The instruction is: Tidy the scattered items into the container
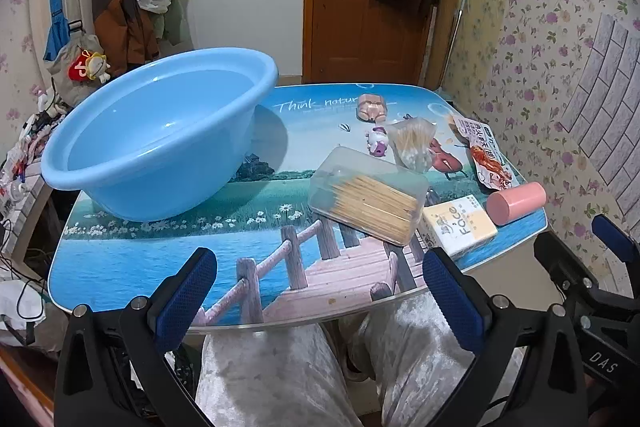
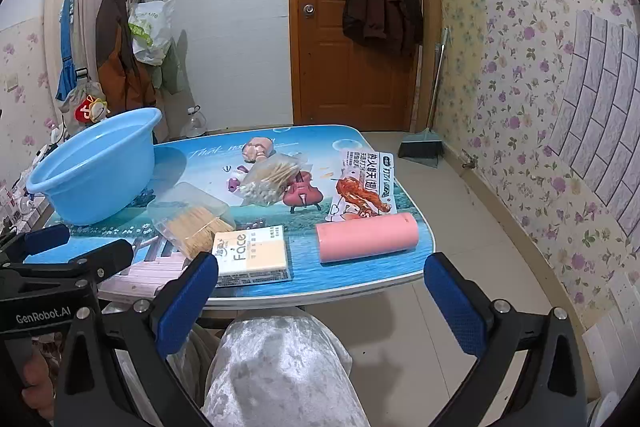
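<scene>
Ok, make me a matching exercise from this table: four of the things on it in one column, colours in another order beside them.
Things:
1. basin
2. roll
3. tissue pack
4. snack packet

Colours:
A. pink
B. white with a red-orange chicken wing picture
C. light blue
D. white and pale orange

Pairs: 1-C, 2-A, 3-D, 4-B

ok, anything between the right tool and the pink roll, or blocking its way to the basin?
Nothing between the open right tool and the pink roll. Toward the blue basin, the tissue pack and toothpick box lie across the table; lift over them.
</scene>
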A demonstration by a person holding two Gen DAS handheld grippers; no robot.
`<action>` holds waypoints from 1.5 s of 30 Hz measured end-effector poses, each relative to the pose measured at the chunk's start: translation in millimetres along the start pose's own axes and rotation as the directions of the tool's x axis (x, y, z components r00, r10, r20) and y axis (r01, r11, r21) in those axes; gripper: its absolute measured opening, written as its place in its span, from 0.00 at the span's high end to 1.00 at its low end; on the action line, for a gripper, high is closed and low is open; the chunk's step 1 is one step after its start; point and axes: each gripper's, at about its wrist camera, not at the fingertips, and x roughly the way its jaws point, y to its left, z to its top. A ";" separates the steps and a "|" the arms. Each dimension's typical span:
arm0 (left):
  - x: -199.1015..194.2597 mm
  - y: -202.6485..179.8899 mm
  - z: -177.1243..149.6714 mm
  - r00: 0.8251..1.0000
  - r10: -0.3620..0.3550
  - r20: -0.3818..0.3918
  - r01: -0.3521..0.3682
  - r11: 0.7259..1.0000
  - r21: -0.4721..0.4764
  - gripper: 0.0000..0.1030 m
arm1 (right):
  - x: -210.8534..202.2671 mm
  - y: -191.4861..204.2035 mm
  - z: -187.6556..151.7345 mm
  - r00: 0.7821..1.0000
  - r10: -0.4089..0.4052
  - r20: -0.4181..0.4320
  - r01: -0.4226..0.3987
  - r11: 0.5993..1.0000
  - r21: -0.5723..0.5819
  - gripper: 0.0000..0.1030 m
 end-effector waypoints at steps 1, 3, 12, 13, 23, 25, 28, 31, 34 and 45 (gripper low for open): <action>0.4 -0.1 -0.2 1.000 -0.003 0.000 0.003 1.000 0.002 0.00 | -0.4 -0.6 0.2 1.000 -0.001 0.001 0.001 1.000 0.002 0.00; 1.9 -0.3 -0.1 1.000 -0.009 -0.001 0.009 1.000 0.009 0.00 | -0.9 -2.7 0.2 1.000 -0.008 0.008 0.008 1.000 0.003 0.00; 18.0 -2.2 3.3 0.998 -0.058 -0.033 0.060 0.997 0.056 0.00 | 11.3 -21.0 4.1 0.999 -0.052 0.011 0.052 0.999 -0.004 0.00; 19.9 -3.0 4.4 0.998 -0.061 -0.035 0.063 0.996 0.064 0.00 | 14.5 -23.2 4.5 0.999 -0.050 0.004 0.050 0.999 -0.007 0.00; 43.5 -13.1 19.1 0.992 -0.109 -0.061 0.117 0.983 0.144 0.00 | 44.1 -33.5 7.8 0.999 -0.038 -0.032 0.036 0.997 -0.074 0.00; 48.0 -14.8 20.7 0.991 -0.116 -0.068 0.125 0.980 0.158 0.00 | 50.2 -34.5 7.4 0.999 -0.033 -0.039 0.030 0.996 -0.085 0.00; 55.7 -18.1 23.1 0.988 -0.132 -0.081 0.145 0.972 0.185 0.00 | 59.5 -35.0 7.4 0.998 -0.026 -0.051 0.021 0.995 -0.096 0.00; 63.2 -18.2 25.3 0.986 -0.137 -0.098 0.155 0.966 0.205 0.00 | 67.1 -37.3 8.0 0.998 -0.013 -0.064 0.007 0.996 -0.094 0.00; 71.2 -16.5 26.7 0.984 -0.136 -0.114 0.158 0.963 0.220 0.00 | 71.6 -39.7 9.0 0.998 0.014 -0.065 -0.019 0.997 -0.080 0.00; 83.5 -24.0 32.2 0.972 -0.189 -0.141 0.220 0.939 0.263 0.00 | 92.4 -33.5 10.6 0.997 0.019 -0.078 -0.028 0.993 -0.110 0.00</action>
